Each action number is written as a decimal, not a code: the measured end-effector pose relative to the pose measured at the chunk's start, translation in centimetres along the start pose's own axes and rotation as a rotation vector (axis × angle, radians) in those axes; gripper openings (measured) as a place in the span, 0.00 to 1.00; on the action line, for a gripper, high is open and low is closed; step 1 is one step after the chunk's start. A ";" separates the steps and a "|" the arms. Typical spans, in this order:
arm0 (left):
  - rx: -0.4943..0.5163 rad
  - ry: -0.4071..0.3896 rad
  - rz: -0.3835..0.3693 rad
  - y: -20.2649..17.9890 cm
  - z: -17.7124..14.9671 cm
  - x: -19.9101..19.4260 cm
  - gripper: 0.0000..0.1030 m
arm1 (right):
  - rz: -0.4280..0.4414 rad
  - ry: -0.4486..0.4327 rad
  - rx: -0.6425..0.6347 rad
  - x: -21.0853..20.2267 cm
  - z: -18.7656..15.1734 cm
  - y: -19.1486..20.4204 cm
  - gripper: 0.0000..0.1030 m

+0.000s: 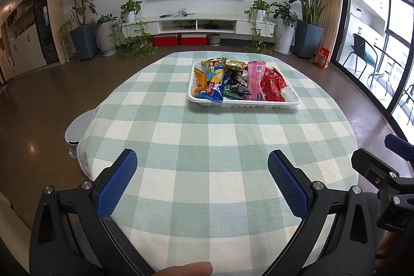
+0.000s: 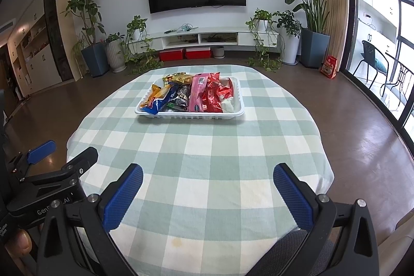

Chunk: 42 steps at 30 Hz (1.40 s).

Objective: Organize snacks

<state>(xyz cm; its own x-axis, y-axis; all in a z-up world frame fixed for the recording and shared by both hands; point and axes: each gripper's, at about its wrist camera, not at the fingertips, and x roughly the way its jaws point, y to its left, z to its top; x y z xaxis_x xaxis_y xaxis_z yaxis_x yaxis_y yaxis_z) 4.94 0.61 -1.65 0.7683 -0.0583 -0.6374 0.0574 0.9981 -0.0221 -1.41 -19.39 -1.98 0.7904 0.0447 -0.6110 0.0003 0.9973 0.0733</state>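
Table (image 1: 207, 136) under green-and-white check cloth; rounded edge drops to brown floor at 9 and 3 o'clock in both wrist views. Broad bare cloth lies between the grippers and the tray.

Left gripper (image 1: 203, 167): jaws released, spread wide, nothing between the blue pads, hovering over the near edge of the cloth. Right gripper (image 2: 208, 180): likewise released and empty, at the near edge.

White tray (image 1: 243, 102) sits toward the far side of the table, well apart from both grippers: at about 12 to 1 o'clock from the left jaws, 11 to 12 o'clock from the right. It is heaped with snack packets: orange (image 1: 199, 80), blue (image 1: 211, 91), gold (image 1: 235, 65), pink (image 1: 254, 79), red (image 1: 273, 87).

Left view alone shows a grey round object (image 1: 77, 127) on the floor by the table's 9 o'clock edge, and the right gripper's side at 3 o'clock. Right view alone shows a brownish stain (image 2: 177, 241) on the near cloth, and the left gripper at 9 o'clock.
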 end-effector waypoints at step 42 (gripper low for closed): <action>-0.006 0.007 0.007 0.3 -1.5 0.7 0.99 | -0.018 0.019 0.002 -2.1 -1.5 -1.2 1.00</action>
<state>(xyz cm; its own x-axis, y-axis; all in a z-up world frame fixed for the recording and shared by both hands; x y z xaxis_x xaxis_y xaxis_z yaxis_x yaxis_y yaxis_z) 4.55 0.89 -3.32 0.7642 -0.0515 -0.6429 0.0481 0.9986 -0.0227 -3.95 -20.62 -1.99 0.7782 0.0279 -0.6274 0.0158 0.9978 0.0640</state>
